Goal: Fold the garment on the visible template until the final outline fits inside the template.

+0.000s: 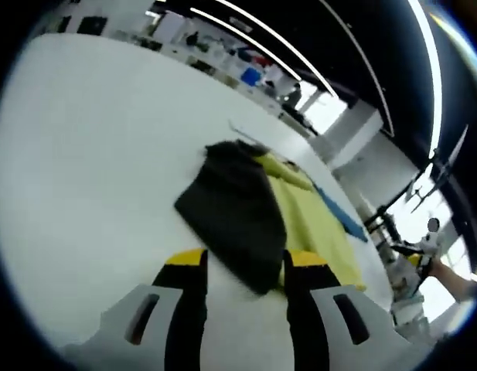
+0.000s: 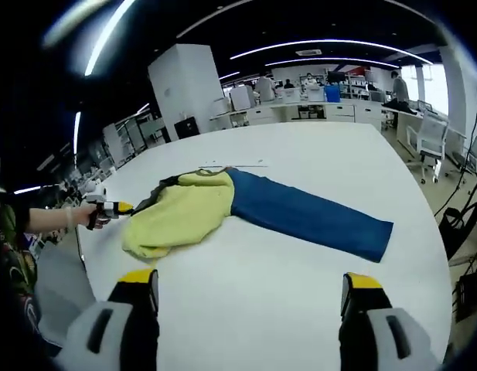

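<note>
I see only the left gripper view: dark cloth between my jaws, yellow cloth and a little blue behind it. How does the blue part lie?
Observer: In the right gripper view the blue part lies flat and straight, stretched away from the yellow part.
Operator: Is the right gripper touching it?
Observer: No. The right gripper hovers over the bare table, jaws wide apart, nothing between them.
Operator: Where is my gripper on the garment?
Observer: The left gripper is at the tip of the dark part, the end opposite the blue part.
</note>
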The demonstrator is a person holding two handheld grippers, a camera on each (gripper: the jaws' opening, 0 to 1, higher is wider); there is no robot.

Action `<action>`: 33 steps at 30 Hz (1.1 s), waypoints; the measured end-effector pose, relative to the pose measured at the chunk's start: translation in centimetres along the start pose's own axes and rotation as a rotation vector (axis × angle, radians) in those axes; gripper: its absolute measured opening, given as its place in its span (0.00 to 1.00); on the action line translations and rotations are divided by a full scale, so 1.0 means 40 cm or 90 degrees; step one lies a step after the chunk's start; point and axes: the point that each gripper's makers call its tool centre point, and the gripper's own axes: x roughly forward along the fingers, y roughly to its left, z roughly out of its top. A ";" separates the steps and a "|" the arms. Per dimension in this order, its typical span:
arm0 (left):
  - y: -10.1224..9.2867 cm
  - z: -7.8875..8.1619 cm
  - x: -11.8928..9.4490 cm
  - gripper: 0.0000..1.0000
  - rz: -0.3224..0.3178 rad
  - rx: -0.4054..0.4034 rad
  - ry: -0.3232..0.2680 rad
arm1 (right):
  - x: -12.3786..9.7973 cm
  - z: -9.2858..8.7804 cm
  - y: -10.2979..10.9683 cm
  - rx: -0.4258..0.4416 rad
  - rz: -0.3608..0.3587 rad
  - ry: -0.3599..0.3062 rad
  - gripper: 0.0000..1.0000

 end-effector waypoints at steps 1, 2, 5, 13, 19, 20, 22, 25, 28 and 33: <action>0.001 -0.001 0.002 0.29 0.000 -0.003 0.000 | 0.000 -0.003 0.000 0.000 0.000 0.002 0.99; 0.004 -0.003 0.003 0.26 0.003 -0.018 0.000 | 0.000 -0.007 0.001 0.000 0.001 0.003 0.99; 0.012 0.001 0.007 0.21 0.010 -0.041 -0.007 | -0.001 -0.015 0.000 0.000 -0.001 0.007 0.99; 0.020 0.003 0.006 0.00 0.021 -0.051 -0.011 | 0.000 -0.025 0.003 0.003 -0.001 0.011 0.99; -0.006 0.029 0.001 0.00 0.009 -0.036 -0.022 | 0.008 -0.032 0.012 0.002 0.003 0.013 0.98; -0.016 0.041 0.000 0.00 0.003 -0.030 -0.031 | 0.009 -0.032 0.014 0.001 0.005 0.013 0.98; -0.036 0.062 -0.003 0.00 -0.006 -0.029 -0.041 | 0.011 -0.034 0.016 0.002 0.006 0.013 0.98; -0.074 0.091 -0.001 0.00 -0.026 -0.017 -0.050 | 0.013 -0.035 0.019 0.003 0.010 0.012 0.98; -0.114 0.108 0.017 0.00 -0.046 0.001 -0.047 | 0.013 -0.037 0.019 0.004 0.011 0.012 0.98; -0.172 0.138 0.057 0.00 -0.065 0.037 -0.041 | 0.009 -0.044 0.015 0.008 0.012 0.011 0.97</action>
